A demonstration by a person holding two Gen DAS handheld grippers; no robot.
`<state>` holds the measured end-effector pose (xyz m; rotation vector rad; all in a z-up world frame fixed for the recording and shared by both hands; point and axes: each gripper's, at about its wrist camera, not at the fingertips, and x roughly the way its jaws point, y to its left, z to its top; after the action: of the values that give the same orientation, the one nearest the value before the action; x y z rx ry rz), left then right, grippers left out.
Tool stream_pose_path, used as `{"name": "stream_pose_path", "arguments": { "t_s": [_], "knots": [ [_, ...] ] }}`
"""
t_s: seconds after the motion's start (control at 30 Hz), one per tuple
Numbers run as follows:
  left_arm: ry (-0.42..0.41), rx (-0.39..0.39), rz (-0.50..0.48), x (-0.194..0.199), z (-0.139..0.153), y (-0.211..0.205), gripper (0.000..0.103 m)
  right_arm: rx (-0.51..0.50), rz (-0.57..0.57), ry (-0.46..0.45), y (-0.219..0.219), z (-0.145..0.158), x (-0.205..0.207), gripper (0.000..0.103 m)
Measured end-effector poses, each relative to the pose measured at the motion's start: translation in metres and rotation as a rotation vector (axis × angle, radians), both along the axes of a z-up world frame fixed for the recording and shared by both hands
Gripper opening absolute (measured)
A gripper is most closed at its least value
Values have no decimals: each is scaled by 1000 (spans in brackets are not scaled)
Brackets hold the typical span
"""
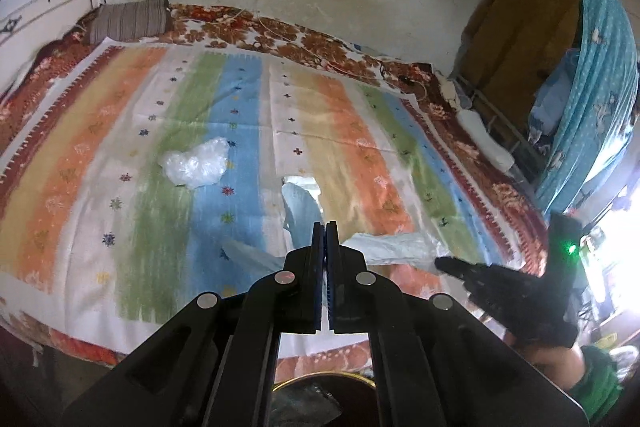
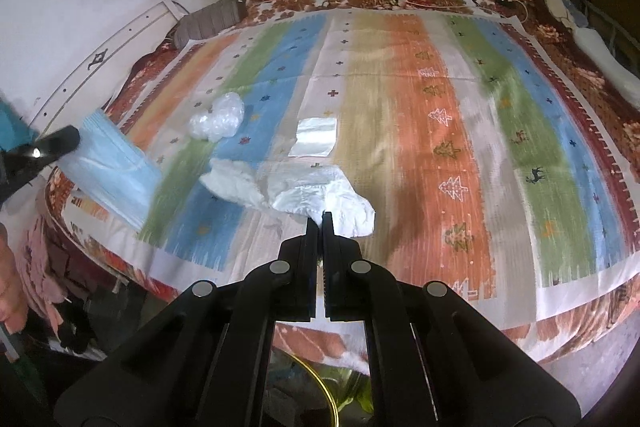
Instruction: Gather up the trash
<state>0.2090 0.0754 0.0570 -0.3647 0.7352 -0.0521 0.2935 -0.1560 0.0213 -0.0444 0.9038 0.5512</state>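
Observation:
My left gripper (image 1: 325, 225) is shut on a light blue face mask (image 1: 298, 209), which hangs from its tips over the striped bedspread (image 1: 120, 147). In the right wrist view the same gripper (image 2: 74, 139) shows at the left edge with the mask (image 2: 112, 167) dangling. My right gripper (image 2: 319, 217) is shut on one end of a crumpled white wrapper (image 2: 320, 193); it also shows as the right gripper (image 1: 438, 262) with the wrapper (image 1: 396, 247). Lying on the bed are a clear plastic wad (image 2: 218, 117) (image 1: 196, 167) and a silver foil piece (image 2: 316, 137).
A white tissue-like clump (image 2: 232, 183) adjoins the wrapper; I cannot tell if it is separate. A dark bin with a gold rim (image 1: 320, 379) (image 2: 320, 375) sits below the bed edge. A brown pillow (image 1: 128, 21) and a cable lie at the far side. A blue curtain (image 1: 600, 87) hangs at right.

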Motion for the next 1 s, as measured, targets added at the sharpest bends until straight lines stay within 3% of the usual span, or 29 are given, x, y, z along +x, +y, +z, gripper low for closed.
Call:
{"name": "stream_pose_path", "arguments": {
  "t_s": [0.23,1.0],
  "knots": [
    [21,35,22,-20,-5,-14,0,-6,6,-37,-3,7,-24,1],
    [1,-76,-44,-86,-12,-36,1,17,26,-84,-18,11,-93,1]
  ]
}}
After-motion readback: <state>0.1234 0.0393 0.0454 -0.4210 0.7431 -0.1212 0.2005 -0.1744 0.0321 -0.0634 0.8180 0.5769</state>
